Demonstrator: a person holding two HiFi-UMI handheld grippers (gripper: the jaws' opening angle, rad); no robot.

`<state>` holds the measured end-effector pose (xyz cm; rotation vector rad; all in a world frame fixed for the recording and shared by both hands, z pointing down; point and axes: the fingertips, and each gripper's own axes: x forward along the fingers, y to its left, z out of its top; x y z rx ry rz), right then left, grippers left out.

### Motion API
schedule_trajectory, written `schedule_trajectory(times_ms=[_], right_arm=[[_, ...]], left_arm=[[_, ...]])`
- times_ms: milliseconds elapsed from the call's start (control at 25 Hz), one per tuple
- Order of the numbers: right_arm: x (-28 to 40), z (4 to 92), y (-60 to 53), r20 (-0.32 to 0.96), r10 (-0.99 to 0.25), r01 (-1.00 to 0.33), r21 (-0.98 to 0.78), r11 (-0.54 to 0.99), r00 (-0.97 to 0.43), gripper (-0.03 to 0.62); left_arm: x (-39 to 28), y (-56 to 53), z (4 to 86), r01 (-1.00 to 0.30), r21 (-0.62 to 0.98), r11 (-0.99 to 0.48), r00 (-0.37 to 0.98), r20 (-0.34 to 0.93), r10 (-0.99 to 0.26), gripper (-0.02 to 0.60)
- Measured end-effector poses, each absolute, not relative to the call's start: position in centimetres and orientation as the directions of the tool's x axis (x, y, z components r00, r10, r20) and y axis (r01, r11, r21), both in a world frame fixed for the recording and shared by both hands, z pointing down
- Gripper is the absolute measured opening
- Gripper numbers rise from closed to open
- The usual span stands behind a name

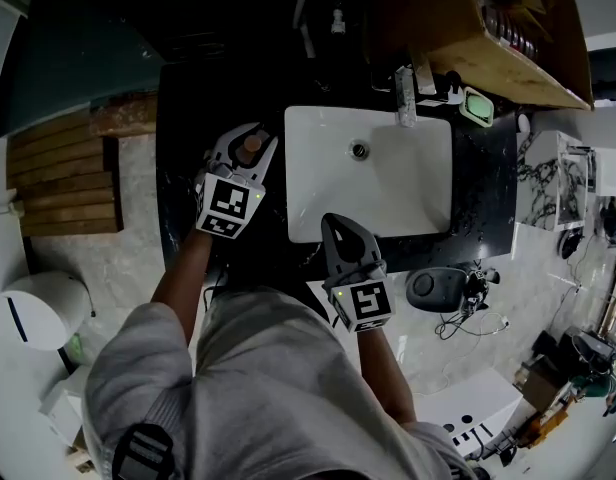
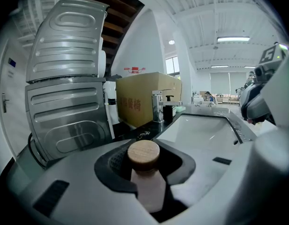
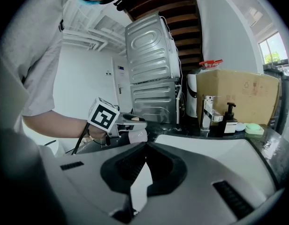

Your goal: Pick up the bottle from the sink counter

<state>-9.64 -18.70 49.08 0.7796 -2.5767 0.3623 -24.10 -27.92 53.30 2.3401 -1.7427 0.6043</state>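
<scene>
Left gripper [image 1: 250,140] tight on wooden-capped bottle [image 2: 143,156], right gripper [image 3: 145,145] closed, empty; red characters on cardboard box [image 2: 145,97].

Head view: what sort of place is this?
Probably a washroom set-up inside a large hall: a white sink and tap in a dark counter, a pump bottle, and strip-lit open space beyond.

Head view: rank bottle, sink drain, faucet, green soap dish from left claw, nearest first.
1. bottle, between jaws of left claw
2. sink drain, middle of basin
3. faucet, basin's back edge
4. green soap dish, counter beyond faucet
</scene>
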Motion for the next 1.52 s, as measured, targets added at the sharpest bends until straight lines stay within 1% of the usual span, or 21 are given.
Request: schedule_trajectory(times_ms=[480,1040,1160,1360,1520], right_arm=[[-9.8,49.1,-16.6,0.448,-0.429,-0.536,-0.142,0.832,-0.784,0.009],[-7.7,49.7,-14.8,0.443,-0.423,-0.535,-0.166,0.828,-0.791,0.009],[-7.2,49.1,-15.4,0.409,-0.456,-0.557,-0.171,0.813,-0.791,0.009],[-5.7,47.5,-16.7,0.361,-0.509,-0.59,-0.16,0.792,-0.781,0.009],[-4.4,46.1,-17.8,0.325,-0.549,-0.614,-0.143,0.776,-0.77,0.009]], left_arm=[[-22.2,-24.3,53.1,-0.943,-0.092,-0.321,0.252,0.433,-0.865,0.114],[-19.7,-22.4,50.9,-0.94,-0.105,-0.325,0.255,0.417,-0.872,0.113],[-18.9,-22.3,49.7,-0.942,-0.079,-0.325,0.267,0.406,-0.874,0.112],[-16.6,-22.0,47.5,-0.94,-0.098,-0.327,0.26,0.416,-0.871,0.112],[-14.5,-22.2,45.2,-0.948,-0.074,-0.31,0.26,0.387,-0.885,0.112]])
